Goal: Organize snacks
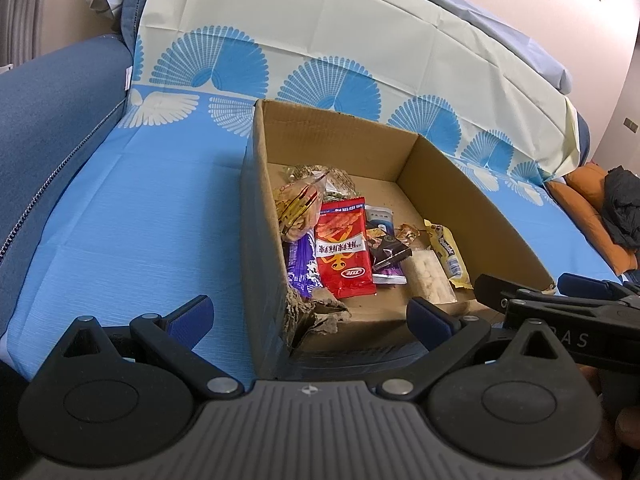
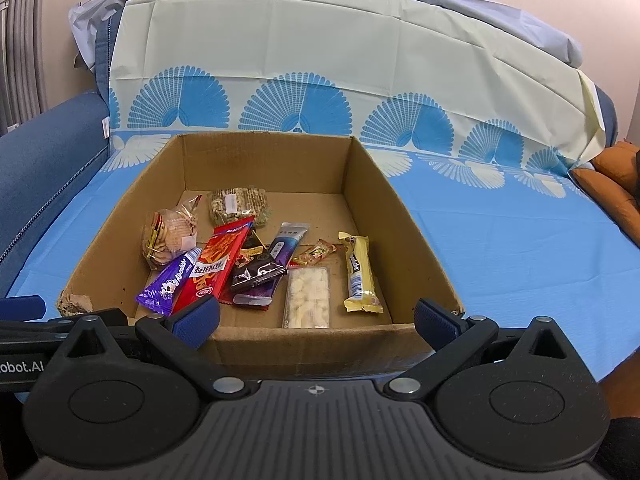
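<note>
From my left wrist camera, my left gripper (image 1: 310, 320) is spread wide with nothing between its blue pads; it hovers at the near left corner of the cardboard box (image 1: 472, 200). That corner is torn and crumpled. The box sits on a blue cloth with fan patterns (image 1: 140, 220) spread over a blue sofa (image 1: 52, 100). Inside, the snacks crowd along the box's left wall and near edge: a red packet (image 1: 344, 248) lies over a purple packet (image 1: 302, 268), with a clear bag of round biscuits (image 1: 298, 208) behind them toward the far left, a dark wrapper (image 1: 388, 250), a clear pack of white pieces (image 1: 428, 276) and a yellow bar (image 1: 448, 254) further right. My right gripper (image 1: 520, 286) shows at the near right edge of the box.

From my right wrist camera, my right gripper (image 2: 316, 318) is also wide open and empty, hanging just before the box's near edge (image 2: 312, 344). The same snacks lie in the near half, with a seeded cracker pack (image 2: 239, 204) toward the far left. The right half of the box floor is bare. An orange cushion (image 2: 616, 188) sits at the cloth's right edge.
</note>
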The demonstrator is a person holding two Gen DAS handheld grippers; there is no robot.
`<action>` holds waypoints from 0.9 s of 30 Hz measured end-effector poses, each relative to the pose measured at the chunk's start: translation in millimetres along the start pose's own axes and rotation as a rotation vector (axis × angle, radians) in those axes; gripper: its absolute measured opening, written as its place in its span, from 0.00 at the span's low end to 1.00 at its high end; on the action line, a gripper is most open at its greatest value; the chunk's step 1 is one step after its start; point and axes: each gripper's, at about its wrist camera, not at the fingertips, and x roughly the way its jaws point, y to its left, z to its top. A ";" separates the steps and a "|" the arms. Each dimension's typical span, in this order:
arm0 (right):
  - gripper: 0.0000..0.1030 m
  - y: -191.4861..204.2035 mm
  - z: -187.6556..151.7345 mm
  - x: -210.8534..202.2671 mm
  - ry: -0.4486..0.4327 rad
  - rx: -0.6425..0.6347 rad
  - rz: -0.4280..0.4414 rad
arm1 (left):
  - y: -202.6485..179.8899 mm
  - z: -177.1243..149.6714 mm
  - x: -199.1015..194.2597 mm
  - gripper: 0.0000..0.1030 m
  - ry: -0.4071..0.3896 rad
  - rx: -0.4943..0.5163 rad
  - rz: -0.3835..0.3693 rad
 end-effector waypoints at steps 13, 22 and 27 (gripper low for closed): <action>0.99 0.0 -0.2 0.5 -0.001 0.000 0.000 | 0.1 0.0 0.0 1.00 0.002 -0.001 -0.001; 0.99 0.6 -0.5 0.3 -0.003 0.000 -0.001 | -0.4 -0.3 0.0 1.00 -0.005 -0.003 -0.005; 0.99 0.4 0.0 0.0 -0.005 0.006 0.002 | -0.9 0.6 -2.7 1.00 -0.024 -0.004 -0.010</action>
